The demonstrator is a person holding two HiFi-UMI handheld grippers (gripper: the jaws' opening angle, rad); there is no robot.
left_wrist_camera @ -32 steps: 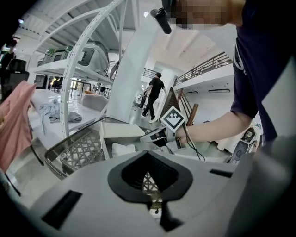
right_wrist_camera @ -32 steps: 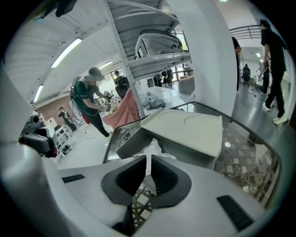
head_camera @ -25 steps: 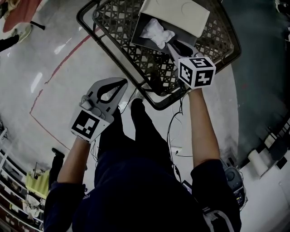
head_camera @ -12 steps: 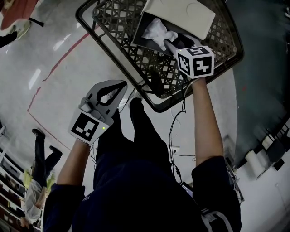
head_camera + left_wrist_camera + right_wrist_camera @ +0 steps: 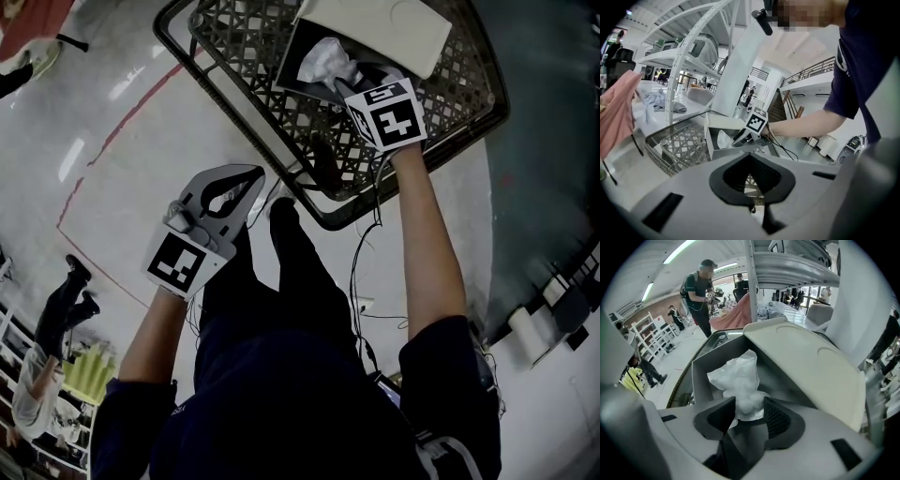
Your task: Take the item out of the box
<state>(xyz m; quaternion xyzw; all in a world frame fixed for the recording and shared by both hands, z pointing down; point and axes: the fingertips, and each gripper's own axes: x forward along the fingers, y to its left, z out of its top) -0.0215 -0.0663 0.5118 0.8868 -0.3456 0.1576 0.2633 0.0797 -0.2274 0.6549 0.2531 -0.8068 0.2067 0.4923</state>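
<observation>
A crumpled white plastic bag (image 5: 324,62) sits in an open grey box (image 5: 291,67) whose pale lid (image 5: 375,26) is flipped back. The box stands inside a black wire basket (image 5: 272,122). My right gripper (image 5: 345,84) reaches into the box. Its jaws are closing, with the bag's (image 5: 740,385) lower end between the pads (image 5: 780,418), and no firm squeeze shows. My left gripper (image 5: 255,176) hangs shut and empty over the floor, short of the basket's near rim. From the left gripper view I see the box (image 5: 715,151), the bag (image 5: 723,139) and my right gripper (image 5: 740,139).
The basket rests on a pale floor marked with a red line (image 5: 131,122). Black cables (image 5: 361,272) trail below the basket. White metal shelving (image 5: 797,268) rises behind the box, with pink cloth (image 5: 618,112) nearby. A person (image 5: 701,291) stands further off, and another person (image 5: 56,319) is at the left.
My right gripper has pushed further into the box and turned its marker cube. The bag now looks bunched and stands between its jaws. The left gripper has barely moved.
</observation>
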